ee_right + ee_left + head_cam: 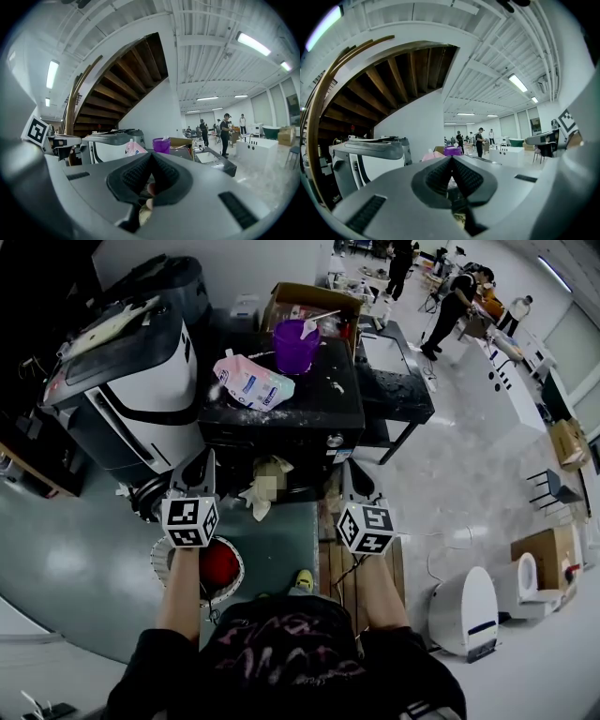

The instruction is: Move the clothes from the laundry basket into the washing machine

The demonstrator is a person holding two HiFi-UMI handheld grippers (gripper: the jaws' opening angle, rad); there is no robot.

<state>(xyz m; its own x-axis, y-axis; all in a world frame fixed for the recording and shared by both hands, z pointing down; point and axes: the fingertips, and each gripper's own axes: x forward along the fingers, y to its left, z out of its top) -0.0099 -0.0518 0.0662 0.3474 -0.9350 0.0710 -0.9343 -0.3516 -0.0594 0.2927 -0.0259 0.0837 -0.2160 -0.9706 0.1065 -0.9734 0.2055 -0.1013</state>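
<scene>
The washing machine, white and black with its lid raised, stands at the left; it also shows in the left gripper view and the right gripper view. A round white laundry basket sits on the floor by my left arm, with a red garment in it. My left gripper points level, jaws shut and empty. My right gripper is held alongside, also shut and empty. A cream cloth hangs at the table front between them, touching neither.
Ahead stands a black table bearing a purple tub, a pink pouch and a cardboard box. A white appliance stands at the lower right. People work at far benches.
</scene>
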